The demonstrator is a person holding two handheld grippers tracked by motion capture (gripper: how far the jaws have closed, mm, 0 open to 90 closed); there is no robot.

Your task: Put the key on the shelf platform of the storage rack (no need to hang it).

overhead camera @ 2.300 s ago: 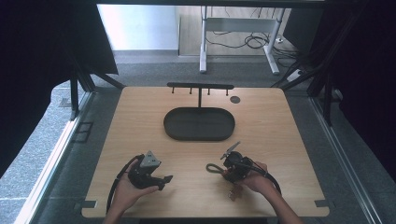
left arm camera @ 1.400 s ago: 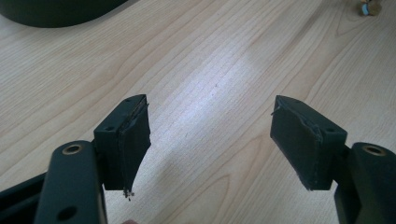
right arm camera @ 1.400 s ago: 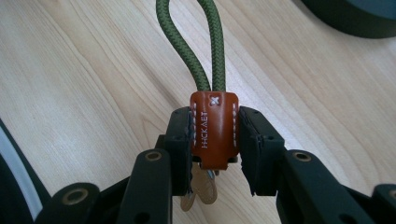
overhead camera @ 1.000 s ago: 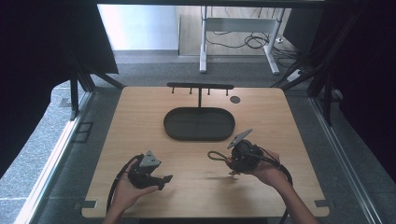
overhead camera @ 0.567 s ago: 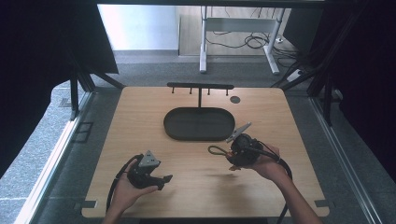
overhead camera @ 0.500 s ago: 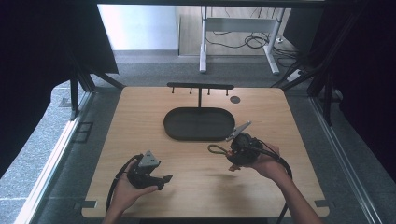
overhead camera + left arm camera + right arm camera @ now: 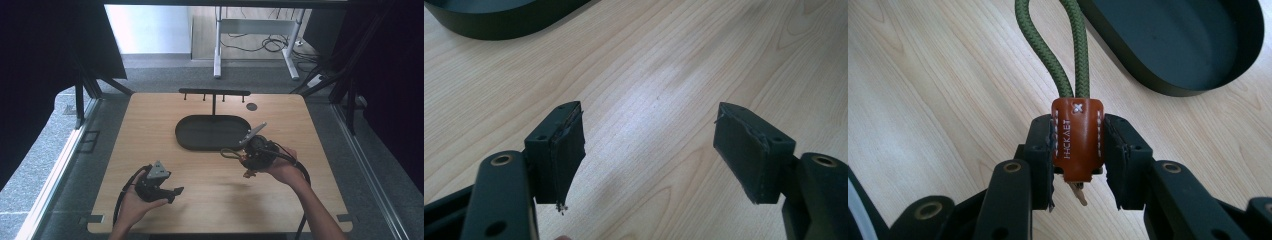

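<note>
One olive-green braided cord loop with a brown stitched leather tab (image 7: 1077,137) is in hand. The right gripper (image 7: 1077,150) is clamped on that tab, a jaw pressed to each side, and the two strands of cord run up and away from the jaws. In the high view the right gripper (image 7: 256,152) is lifted above the light wooden desk (image 7: 150,125), just beside the near right end of the single black oval tray (image 7: 197,135), with the cord loop (image 7: 231,153) hanging off its left side.

The left gripper (image 7: 649,145) has its two jaws spread wide apart with nothing between them, just bare wood. In the high view it (image 7: 156,182) sits low at the near left of the desk, well apart from the right one.

One black rack with four short pegs (image 7: 214,93) stands behind the tray, and one small dark round disc (image 7: 251,106) lies to its right. The left side, the near middle and the far right corner of the desk are bare wood.
</note>
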